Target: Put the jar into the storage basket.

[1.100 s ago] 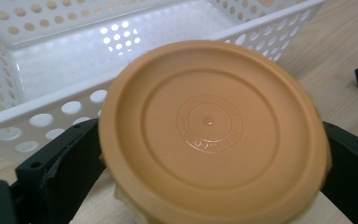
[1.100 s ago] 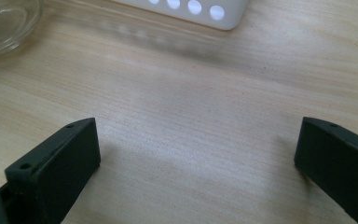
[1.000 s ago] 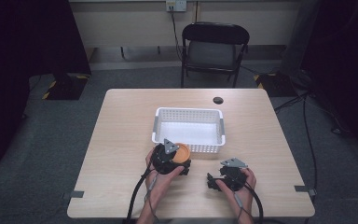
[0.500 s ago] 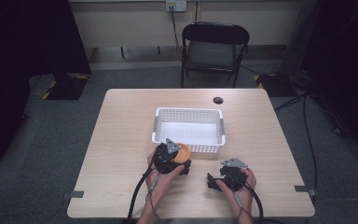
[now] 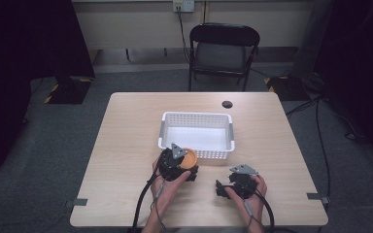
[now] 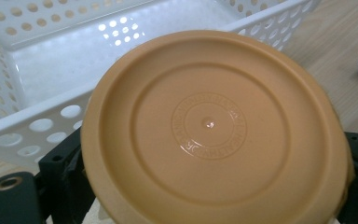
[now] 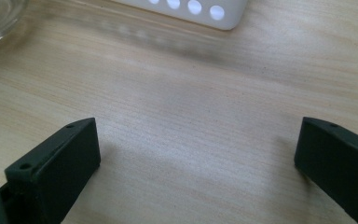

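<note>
Left gripper (image 5: 184,167) clamped on an orange lid (image 6: 212,128), jaws at either edge of it. Just ahead, touching or nearly so, the near wall of a white basket (image 6: 32,123). Right gripper (image 7: 198,168) low over bare table (image 7: 191,93), jaws wide apart, holding nothing; basket corner ahead of it.

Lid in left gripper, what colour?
Orange-tan lid, plain with a faint embossed ring of text at centre; clearest in the left gripper view.
</note>
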Available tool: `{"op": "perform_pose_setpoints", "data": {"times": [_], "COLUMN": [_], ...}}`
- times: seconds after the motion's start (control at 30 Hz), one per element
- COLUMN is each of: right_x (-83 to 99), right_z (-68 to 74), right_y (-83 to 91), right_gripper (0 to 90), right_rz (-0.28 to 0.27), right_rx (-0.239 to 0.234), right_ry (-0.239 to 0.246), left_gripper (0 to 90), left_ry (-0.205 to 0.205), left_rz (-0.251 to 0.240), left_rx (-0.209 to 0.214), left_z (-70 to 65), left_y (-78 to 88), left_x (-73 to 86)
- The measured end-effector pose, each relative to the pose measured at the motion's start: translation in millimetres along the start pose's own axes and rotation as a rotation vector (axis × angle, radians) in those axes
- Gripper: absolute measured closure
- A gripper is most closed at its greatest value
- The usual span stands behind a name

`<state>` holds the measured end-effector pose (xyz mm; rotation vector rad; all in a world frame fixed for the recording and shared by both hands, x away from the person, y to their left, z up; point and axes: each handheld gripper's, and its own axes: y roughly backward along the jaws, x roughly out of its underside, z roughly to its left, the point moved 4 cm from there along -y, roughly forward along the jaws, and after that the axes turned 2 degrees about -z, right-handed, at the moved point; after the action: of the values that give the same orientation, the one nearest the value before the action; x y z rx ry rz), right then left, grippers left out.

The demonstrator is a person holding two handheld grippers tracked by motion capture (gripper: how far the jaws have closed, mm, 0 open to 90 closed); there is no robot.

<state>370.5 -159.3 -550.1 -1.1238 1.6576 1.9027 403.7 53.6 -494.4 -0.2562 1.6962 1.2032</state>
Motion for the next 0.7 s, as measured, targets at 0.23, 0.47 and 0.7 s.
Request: {"op": "perform_pose_setpoints", "data": {"times": [0.23, 0.47, 0.7], "right_x": [0.0, 0.0, 0.0], "right_z": [0.0, 0.0, -0.1], "right_y": [0.0, 0.0, 0.0], "right_gripper": [0.0, 0.0, 0.0], "right_rz": [0.0, 0.0, 0.0], "right_rx": [0.0, 0.0, 0.0], "right_ry": [0.0, 0.001, 0.001], "left_gripper": [9.6, 9.6, 9.7], "left_ry": [0.006, -0.001, -0.016], "left_rz": [-0.028, -0.043, -0.063], "left_rx": [0.005, 0.005, -0.006], "left_z": [2.7, 3.6, 7.9], "left_y": [13.9, 27.4, 41.9], "left_x": [-6.0, -13.6, -22.4]}}
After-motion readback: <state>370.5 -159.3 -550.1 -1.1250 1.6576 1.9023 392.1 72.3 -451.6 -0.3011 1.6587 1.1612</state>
